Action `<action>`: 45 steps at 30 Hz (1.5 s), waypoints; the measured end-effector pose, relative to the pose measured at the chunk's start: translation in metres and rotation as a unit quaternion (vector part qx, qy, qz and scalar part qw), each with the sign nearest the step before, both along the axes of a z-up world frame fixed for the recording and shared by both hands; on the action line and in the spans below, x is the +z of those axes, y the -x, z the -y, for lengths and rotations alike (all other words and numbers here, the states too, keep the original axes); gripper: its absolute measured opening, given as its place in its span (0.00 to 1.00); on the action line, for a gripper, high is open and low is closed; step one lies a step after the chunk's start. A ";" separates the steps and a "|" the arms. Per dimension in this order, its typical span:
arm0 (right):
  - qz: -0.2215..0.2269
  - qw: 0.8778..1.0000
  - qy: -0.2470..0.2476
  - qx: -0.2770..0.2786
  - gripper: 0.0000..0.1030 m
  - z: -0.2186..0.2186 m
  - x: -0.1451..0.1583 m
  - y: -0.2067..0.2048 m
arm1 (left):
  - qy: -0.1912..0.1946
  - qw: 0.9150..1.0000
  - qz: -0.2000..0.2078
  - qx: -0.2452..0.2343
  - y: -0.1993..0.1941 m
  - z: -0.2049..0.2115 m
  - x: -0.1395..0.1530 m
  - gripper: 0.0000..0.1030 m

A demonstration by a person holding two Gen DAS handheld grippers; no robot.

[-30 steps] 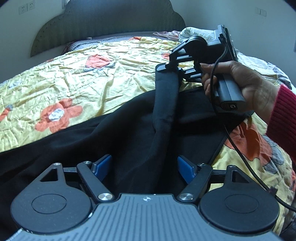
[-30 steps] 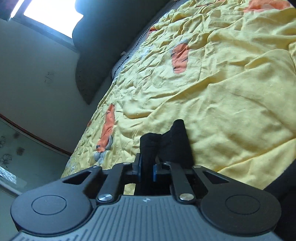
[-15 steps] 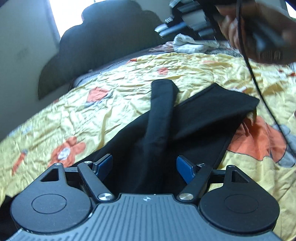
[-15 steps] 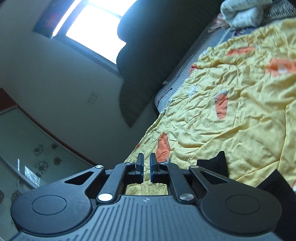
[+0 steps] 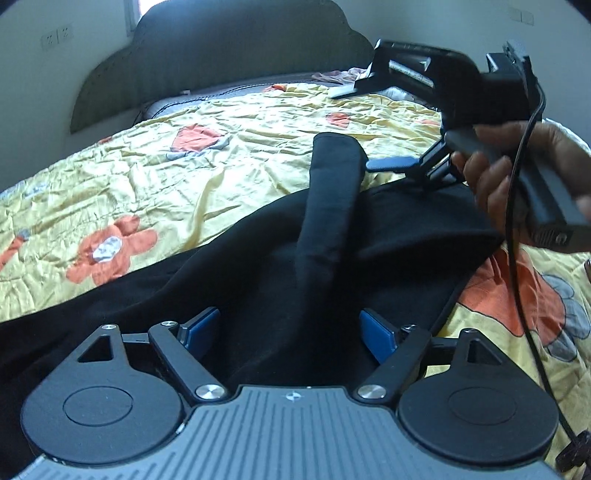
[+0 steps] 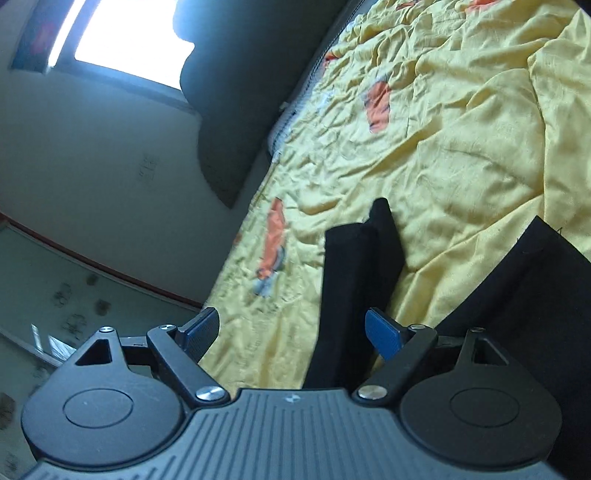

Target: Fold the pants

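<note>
A bed (image 5: 221, 155) covered in a wrinkled yellow quilt with orange flowers is filling most of the room. A dark scalloped headboard (image 5: 221, 55) is standing against a pale wall (image 5: 44, 85) bearing sockets (image 5: 55, 35). Daylight is glaring through a window (image 6: 125, 40) behind it.

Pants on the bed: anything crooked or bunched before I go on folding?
Yes. One narrow strip of the black pants is bunched into a rumpled ridge lying on top of the flatter cloth, its end reaching onto the yellow floral bedspread. The right gripper, jaws just opened, has that strip loose between them.
</note>
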State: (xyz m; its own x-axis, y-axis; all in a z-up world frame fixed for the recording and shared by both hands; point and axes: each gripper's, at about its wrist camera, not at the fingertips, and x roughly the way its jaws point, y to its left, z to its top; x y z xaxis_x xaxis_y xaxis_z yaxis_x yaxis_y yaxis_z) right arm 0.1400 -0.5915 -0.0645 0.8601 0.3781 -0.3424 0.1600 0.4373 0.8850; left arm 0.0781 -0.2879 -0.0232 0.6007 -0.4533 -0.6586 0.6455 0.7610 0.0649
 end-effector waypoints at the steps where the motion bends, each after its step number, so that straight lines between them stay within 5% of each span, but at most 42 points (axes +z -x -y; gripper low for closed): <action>1: 0.003 1.000 0.000 0.008 0.85 -0.003 -0.002 -0.003 | 0.000 1.000 0.001 0.000 0.000 0.000 0.000 0.83; 7: 0.013 1.000 0.026 0.010 0.80 -0.008 0.001 -0.026 | -0.001 1.000 0.013 0.000 0.002 0.003 -0.002 0.83; 10: -0.009 0.999 0.034 0.002 0.53 -0.005 -0.005 -0.045 | -0.004 1.000 0.013 -0.004 0.003 0.003 0.000 0.80; 12: -0.025 0.999 0.046 -0.007 0.13 -0.004 -0.011 -0.054 | -0.005 1.000 0.014 -0.008 0.003 0.004 0.002 0.77; 13: -0.032 0.998 0.048 -0.012 0.06 -0.003 -0.014 -0.057 | -0.006 1.000 0.016 -0.009 0.003 0.004 0.003 0.75; 19: 0.014 0.999 0.025 -0.032 0.03 -0.001 0.003 -0.028 | -0.002 1.000 0.018 -0.002 -0.003 0.002 0.004 0.46; 25: 0.086 0.995 -0.003 -0.041 0.03 0.009 0.049 0.017 | 0.052 0.999 0.009 -0.013 0.002 -0.007 0.011 0.12; 31: 0.076 0.996 -0.005 -0.045 0.03 0.016 0.061 0.024 | 0.081 0.996 0.045 0.012 0.004 -0.012 0.029 0.13; 34: 0.165 0.985 0.014 -0.044 0.04 0.004 0.085 0.037 | 0.129 0.986 0.089 0.062 0.004 -0.028 0.044 0.13; 36: 0.194 0.978 0.045 -0.054 0.04 0.001 0.097 0.055 | 0.142 0.985 0.084 0.046 0.008 -0.030 0.048 0.23; 39: 0.095 0.985 0.110 -0.094 0.04 0.005 0.084 0.077 | 0.082 0.996 0.023 -0.039 0.015 -0.010 0.029 0.29; 41: 0.016 0.983 0.143 -0.119 0.04 0.012 0.060 0.090 | 0.064 0.996 0.001 -0.062 0.022 -0.002 0.013 0.21; 45: -0.042 0.977 0.145 -0.150 0.04 0.021 0.029 0.117 | 0.056 0.995 -0.006 -0.080 0.030 0.003 0.008 0.18</action>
State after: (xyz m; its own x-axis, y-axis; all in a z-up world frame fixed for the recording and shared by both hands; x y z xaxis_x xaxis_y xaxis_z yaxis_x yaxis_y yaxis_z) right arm 0.0230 -0.6130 -0.0360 0.8821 -0.0101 -0.4710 0.3858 0.5894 0.7098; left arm 0.0486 -0.2905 -0.0155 0.5067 -0.6144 -0.6048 0.7598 0.6498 -0.0235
